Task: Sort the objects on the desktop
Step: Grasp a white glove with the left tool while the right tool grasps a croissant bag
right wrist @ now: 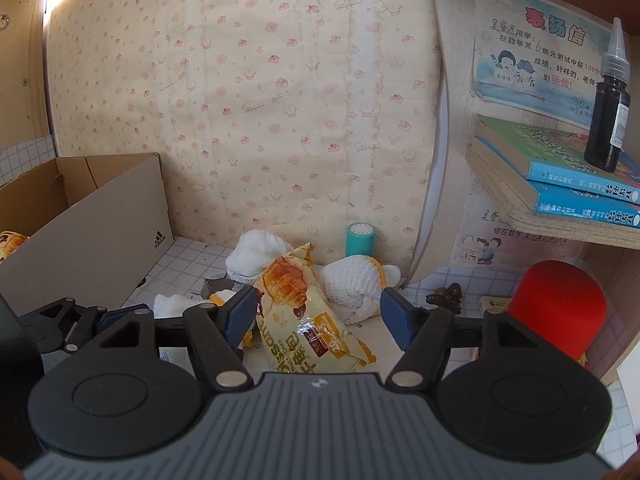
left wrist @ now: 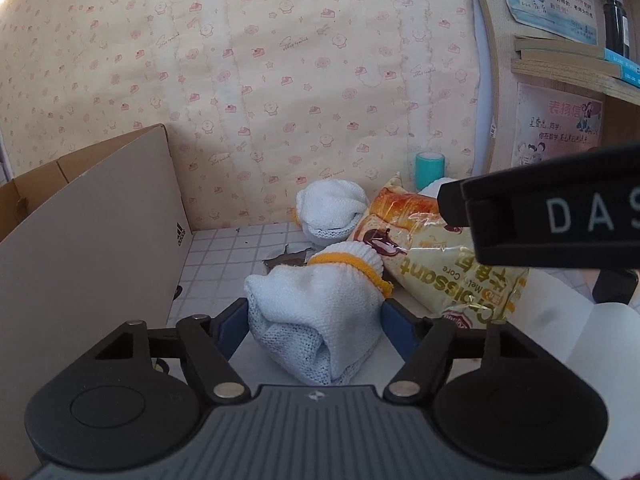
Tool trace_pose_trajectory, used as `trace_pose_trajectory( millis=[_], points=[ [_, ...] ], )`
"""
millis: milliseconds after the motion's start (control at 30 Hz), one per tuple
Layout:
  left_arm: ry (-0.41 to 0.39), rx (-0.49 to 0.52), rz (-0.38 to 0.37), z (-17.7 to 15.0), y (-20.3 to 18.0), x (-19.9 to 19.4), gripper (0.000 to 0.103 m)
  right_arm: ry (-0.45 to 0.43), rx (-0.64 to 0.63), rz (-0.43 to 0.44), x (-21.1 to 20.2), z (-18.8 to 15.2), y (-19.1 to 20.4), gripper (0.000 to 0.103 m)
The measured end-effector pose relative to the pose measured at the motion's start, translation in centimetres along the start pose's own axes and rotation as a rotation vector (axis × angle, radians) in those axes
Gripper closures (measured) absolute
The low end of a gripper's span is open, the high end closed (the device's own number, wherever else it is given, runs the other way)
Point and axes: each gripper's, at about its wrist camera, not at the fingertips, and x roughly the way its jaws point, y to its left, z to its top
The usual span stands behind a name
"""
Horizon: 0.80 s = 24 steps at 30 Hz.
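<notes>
Left tongs (left wrist: 314, 312): my blue pads stand either side of the white knitted glove bundle with the yellow cuff (left wrist: 320, 312) at lower centre; both touch it, so I judge it pinched, though how firmly I cannot tell.
Why held so: soft knit gives, so a grip across the middle should keep the roll together.
Right tongs (right wrist: 318, 312): spread wide around the near end of the yellow plastic croissant packet (right wrist: 304, 308); the left pad is at its edge, the right well apart; nothing gripped.
Packet, position: centre of the white grid-pattern desk (left wrist: 224, 248), lying against two more white glove bundles (left wrist: 330, 210) (right wrist: 352, 284).
Grey cardboard shoebox (left wrist: 92, 236): open, at frame left; another croissant packet (right wrist: 10, 242) shows inside at the far left of the right view, so I judge it the sorting bin.
Teal tape roll (right wrist: 360, 240): upright by the back wall.
</notes>
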Motion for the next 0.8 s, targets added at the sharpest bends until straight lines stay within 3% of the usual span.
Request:
trace_pose_trajectory(
  millis=[100,233,267,433,800],
  points=[
    [0.003,-0.014,-0.022,0.3,0.1,0.3,0.042,0.003,0.002,0.003,0.1,-0.1,0.0,0.036],
    [-0.018,-0.014,-0.032,0.5,0.1,0.0,0.071,0.004,0.000,0.005,0.2,-0.1,0.1,0.036],
    [-0.023,-0.007,-0.033,0.4,0.0,-0.2,0.073,0.005,0.000,0.001,0.2,-0.1,0.2,0.036],
    [-0.048,0.005,-0.024,0.3,-0.2,-1.6,0.075,0.004,-0.007,0.008,0.2,-0.1,0.1,0.036],
    [-0.111,-0.016,0.082,-1.5,1.7,-7.3,0.075,0.055,-0.053,0.038,2.3,-0.3,1.9,0.036]
  ],
)
